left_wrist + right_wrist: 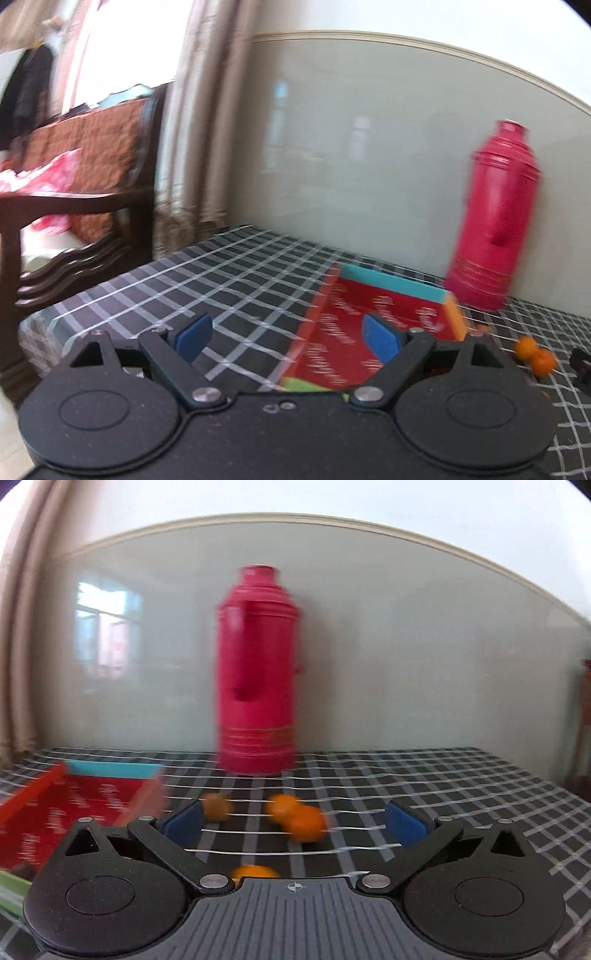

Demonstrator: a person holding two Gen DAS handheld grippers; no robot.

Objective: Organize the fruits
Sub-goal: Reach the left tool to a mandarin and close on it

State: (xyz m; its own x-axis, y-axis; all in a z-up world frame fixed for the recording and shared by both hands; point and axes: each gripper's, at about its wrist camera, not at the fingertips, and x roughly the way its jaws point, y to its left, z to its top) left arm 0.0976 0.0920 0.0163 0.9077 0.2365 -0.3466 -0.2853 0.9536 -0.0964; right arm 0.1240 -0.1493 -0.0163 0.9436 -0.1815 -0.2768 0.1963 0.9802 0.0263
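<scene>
A shallow red tray [343,317] with teal and orange walls lies on the checked tablecloth; in the right wrist view the tray [74,805] sits at the left. My left gripper [288,338] hangs open over the tray's near left side, nothing between its blue pads. Two small orange fruits [535,354] lie right of the tray. My right gripper [295,825] stands wide open above the cloth. Two orange fruits [295,818] lie on the table between its pads, untouched, a brownish fruit [216,806] sits near the left pad, and another orange fruit [253,871] peeks out close to the gripper body.
A tall pink thermos flask [258,679] stands at the back against the glossy wall, also seen as the flask [495,218] right of the tray. A dark wooden chair [74,206] stands beyond the table's left edge, beside a curtain [195,129].
</scene>
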